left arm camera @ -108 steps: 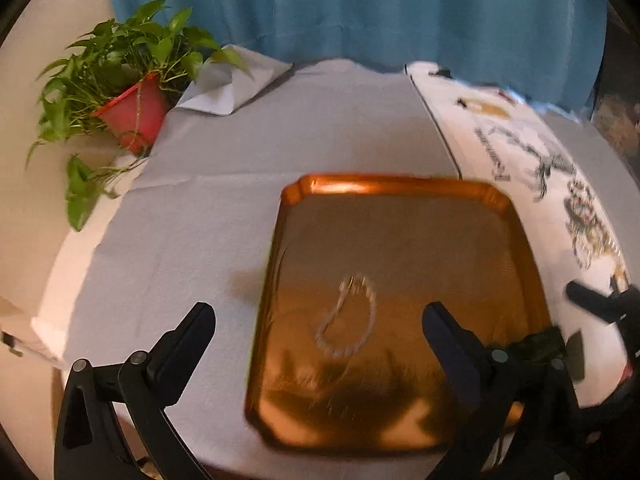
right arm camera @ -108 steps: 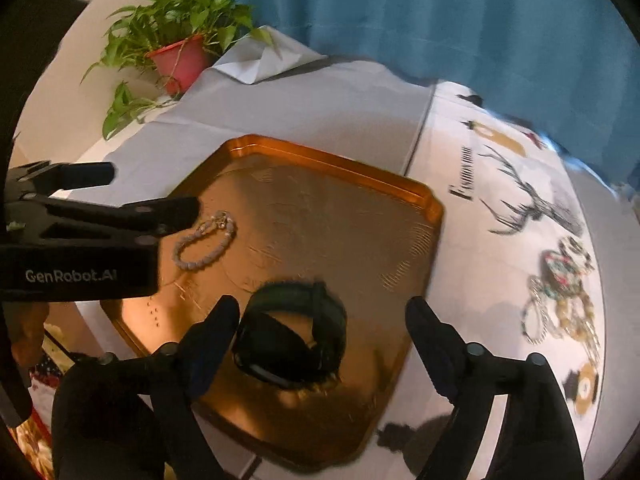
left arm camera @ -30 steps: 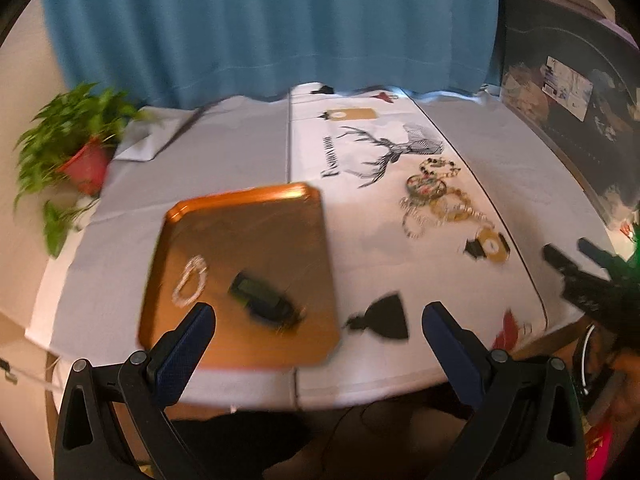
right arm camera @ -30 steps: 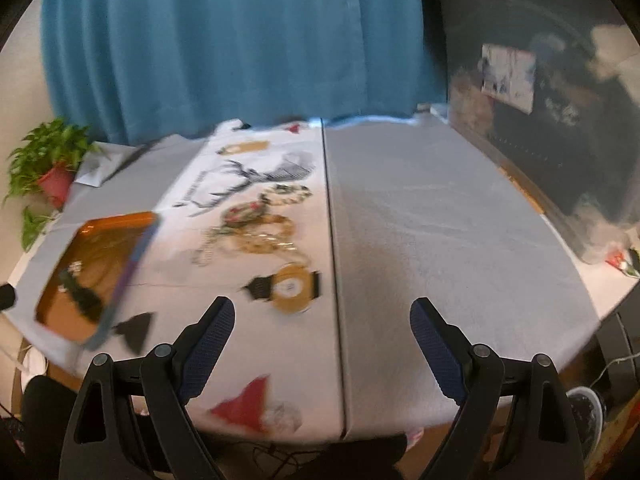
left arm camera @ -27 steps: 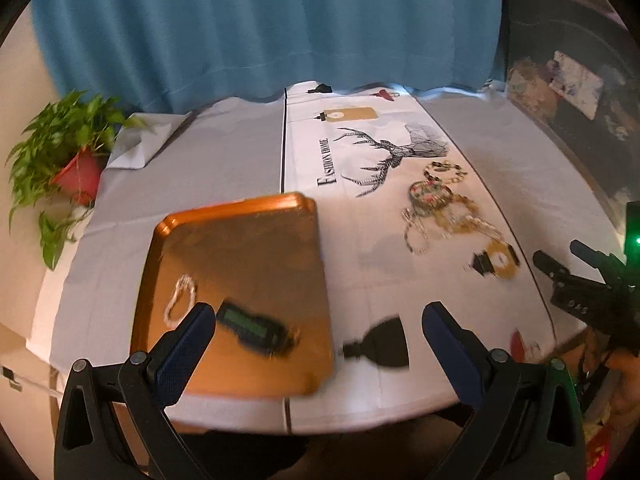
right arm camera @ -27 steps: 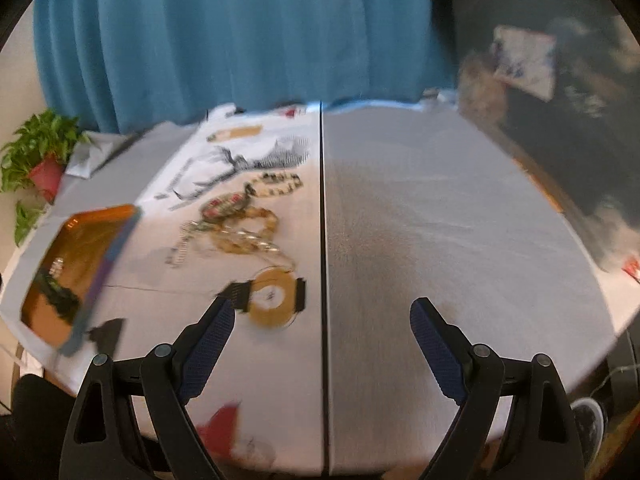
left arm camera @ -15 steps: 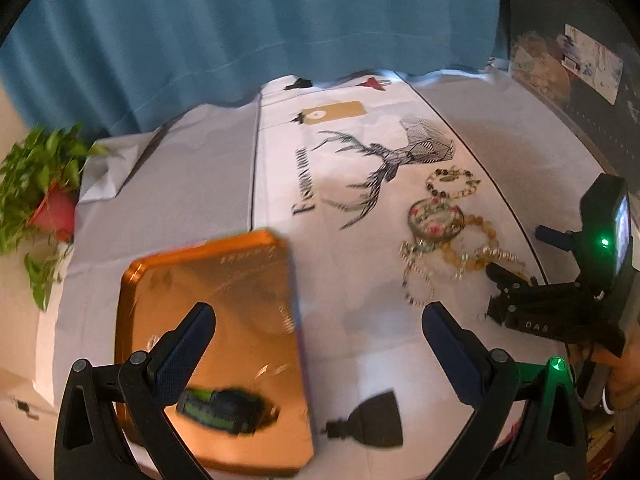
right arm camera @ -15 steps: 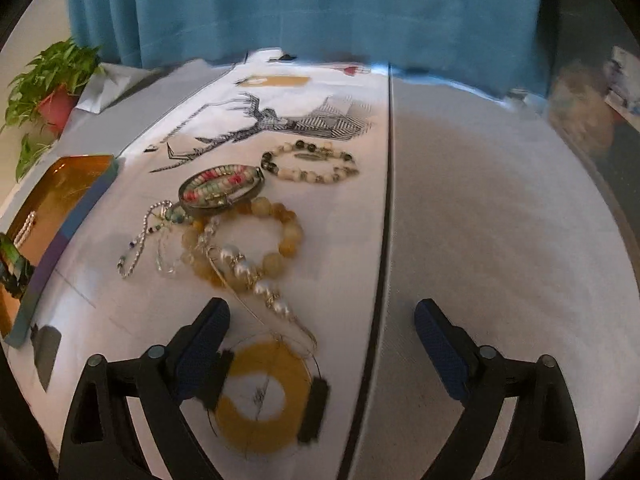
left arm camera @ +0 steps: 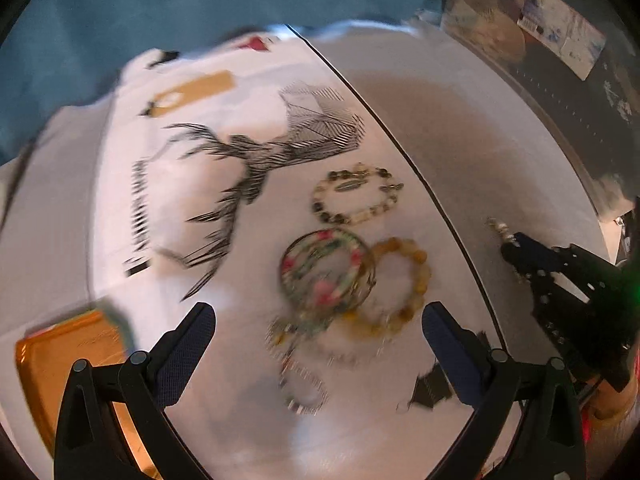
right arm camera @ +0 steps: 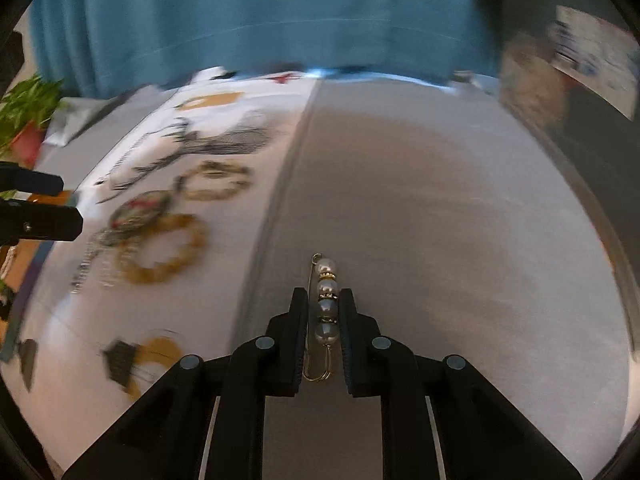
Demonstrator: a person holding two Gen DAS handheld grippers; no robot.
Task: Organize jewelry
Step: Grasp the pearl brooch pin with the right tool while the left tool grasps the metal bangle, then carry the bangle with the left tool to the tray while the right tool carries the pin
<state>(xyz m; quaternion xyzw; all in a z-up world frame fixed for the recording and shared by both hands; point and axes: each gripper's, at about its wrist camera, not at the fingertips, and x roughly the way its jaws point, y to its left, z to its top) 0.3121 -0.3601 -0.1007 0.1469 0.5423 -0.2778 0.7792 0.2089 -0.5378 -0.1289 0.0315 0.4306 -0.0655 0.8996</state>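
Blur smears jewelry pile (left arm camera: 340,300) beneath left gripper (left arm camera: 318,320).

Right tool (right arm camera: 323,312) just closed, gripping pearl pin (right arm camera: 326,304); left tool (left arm camera: 318,320) jaws wide apart.

Each fisheye view looks steeply down along its own hand-held gripper at the tabletop (left arm camera: 460,128), close above it. Both views share the bracelets (left arm camera: 356,196) and blue curtain (right arm camera: 260,20).

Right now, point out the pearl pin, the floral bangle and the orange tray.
pearl pin (right arm camera: 327,307), right wrist view, its third pearl.
floral bangle (left arm camera: 352,257), left wrist view, its patterned right rim.
orange tray (left arm camera: 60,364), left wrist view, its bare floor.
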